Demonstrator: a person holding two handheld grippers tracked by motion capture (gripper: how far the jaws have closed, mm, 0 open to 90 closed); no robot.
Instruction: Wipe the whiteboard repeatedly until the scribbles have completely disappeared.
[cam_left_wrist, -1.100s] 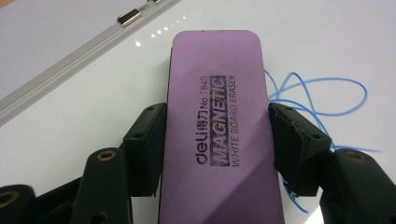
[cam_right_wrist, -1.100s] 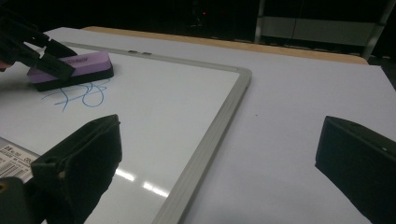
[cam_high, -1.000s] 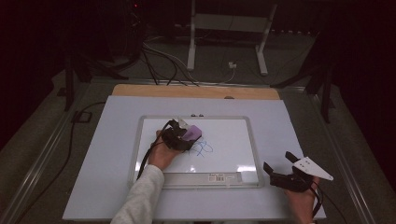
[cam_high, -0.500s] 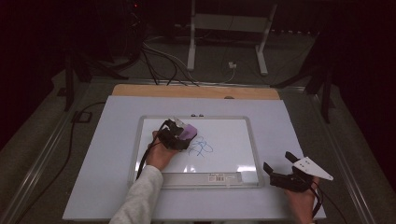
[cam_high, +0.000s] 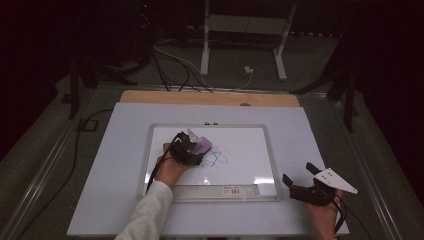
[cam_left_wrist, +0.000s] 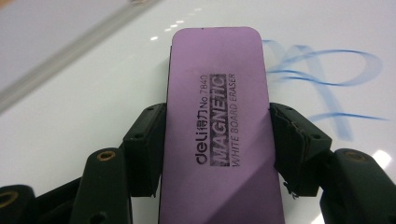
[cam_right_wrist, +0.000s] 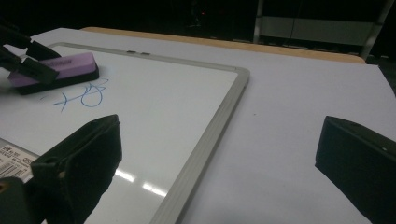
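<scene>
A purple whiteboard eraser (cam_left_wrist: 217, 126) lies flat on the whiteboard (cam_high: 250, 150), and my left gripper (cam_high: 192, 150) is shut on its two long sides. Blue pen scribbles (cam_high: 217, 159) sit just right of the eraser (cam_high: 202, 146); in the left gripper view the blue strokes (cam_left_wrist: 322, 74) run off to the right of it. My right gripper (cam_high: 302, 182) rests on the table off the board's lower right corner, jaws wide open with nothing between them. In the right gripper view the eraser (cam_right_wrist: 56, 70) and the scribbles (cam_right_wrist: 81, 98) lie at the far left.
The whiteboard's grey frame (cam_right_wrist: 219, 116) lies on a white table top (cam_high: 115, 165). A barcode label (cam_high: 239, 190) is stuck on the board's near edge. A wooden strip (cam_high: 210, 98) runs along the table's far side; cables and stand legs (cam_high: 205, 45) lie beyond on the floor.
The left gripper with the eraser has shifted slightly leftward across the board, baring more of the blue scribbles. The right gripper has stayed still.
</scene>
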